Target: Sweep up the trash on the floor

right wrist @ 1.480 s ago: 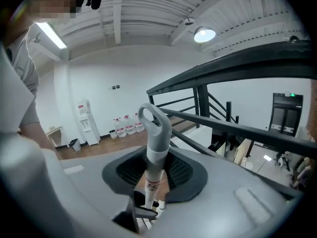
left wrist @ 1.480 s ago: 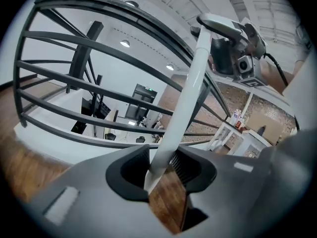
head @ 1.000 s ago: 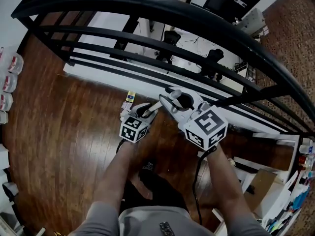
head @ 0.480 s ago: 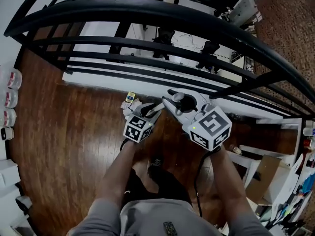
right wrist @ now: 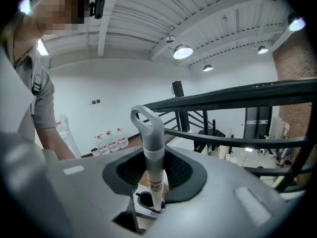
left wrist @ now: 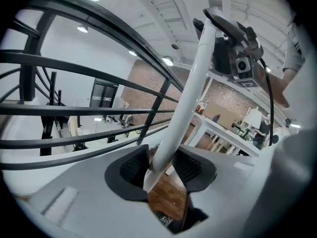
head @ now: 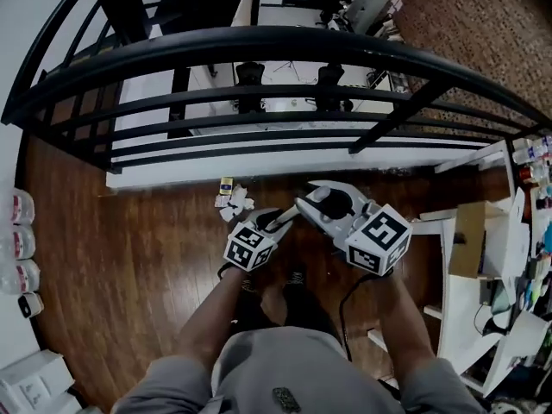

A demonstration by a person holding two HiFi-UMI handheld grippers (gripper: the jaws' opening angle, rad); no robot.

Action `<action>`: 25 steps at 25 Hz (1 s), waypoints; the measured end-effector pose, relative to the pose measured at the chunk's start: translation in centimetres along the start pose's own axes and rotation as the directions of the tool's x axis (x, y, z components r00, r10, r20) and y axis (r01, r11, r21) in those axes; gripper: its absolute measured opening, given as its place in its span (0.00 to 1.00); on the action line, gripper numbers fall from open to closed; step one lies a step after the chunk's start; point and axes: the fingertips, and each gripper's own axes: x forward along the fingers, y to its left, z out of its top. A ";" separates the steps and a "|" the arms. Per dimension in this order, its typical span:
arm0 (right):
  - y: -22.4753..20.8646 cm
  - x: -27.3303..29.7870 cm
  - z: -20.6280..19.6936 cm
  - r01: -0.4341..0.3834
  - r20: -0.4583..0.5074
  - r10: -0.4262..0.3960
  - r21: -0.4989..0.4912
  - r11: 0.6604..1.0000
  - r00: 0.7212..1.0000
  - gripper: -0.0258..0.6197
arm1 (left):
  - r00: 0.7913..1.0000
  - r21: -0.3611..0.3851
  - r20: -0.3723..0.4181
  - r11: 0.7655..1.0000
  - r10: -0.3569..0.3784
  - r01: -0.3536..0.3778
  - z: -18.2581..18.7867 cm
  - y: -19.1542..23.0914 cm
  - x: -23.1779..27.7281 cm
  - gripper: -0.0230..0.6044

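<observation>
Small white crumpled trash pieces (head: 233,199) lie on the dark wood floor by the railing's white base. My left gripper (head: 278,221) is just to their right, with a long white pole handle (left wrist: 184,95) slanting up between its jaws (left wrist: 161,163). The pole rests against the ribbed pads and the jaws are opening slightly. My right gripper (head: 326,203) is beside it, shut on an upright handle (right wrist: 152,148) with a grey looped top and a white labelled lower part. What hangs at the handles' lower ends is hidden.
A black metal railing (head: 259,46) curves across the front with a drop behind it. White shelving (head: 461,283) and a cardboard box (head: 470,235) stand at the right. Water bottles (head: 19,231) line the left wall. The person's feet (head: 285,287) are below the grippers.
Both grippers have risen with their handles and drawn back from the railing. The trash pieces, earlier partly behind the left gripper, now show in full to its left.
</observation>
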 end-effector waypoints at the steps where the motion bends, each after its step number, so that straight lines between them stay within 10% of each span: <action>1: 0.7 -0.9 -0.1 0.029 0.007 -0.029 0.006 1.000 1.000 0.19 | 1.000 0.013 -0.008 1.000 -0.023 0.023 -0.2 -0.9 -0.4 0.27; 10: 4.5 -14.0 -4.5 0.334 0.056 -0.346 0.157 0.930 0.937 0.19 | 0.941 0.140 -0.165 0.938 -0.295 0.318 -4.1 -13.5 0.8 0.28; 19: 9.2 -33.7 -13.0 0.560 0.121 -0.610 0.288 0.777 0.783 0.19 | 0.804 0.250 -0.381 0.786 -0.458 0.566 -11.3 -32.9 6.0 0.27; 25: 12.1 -47.1 -19.2 0.631 0.135 -0.689 0.309 0.712 0.712 0.19 | 0.770 0.280 -0.415 0.738 -0.484 0.615 -16.7 -46.4 10.3 0.26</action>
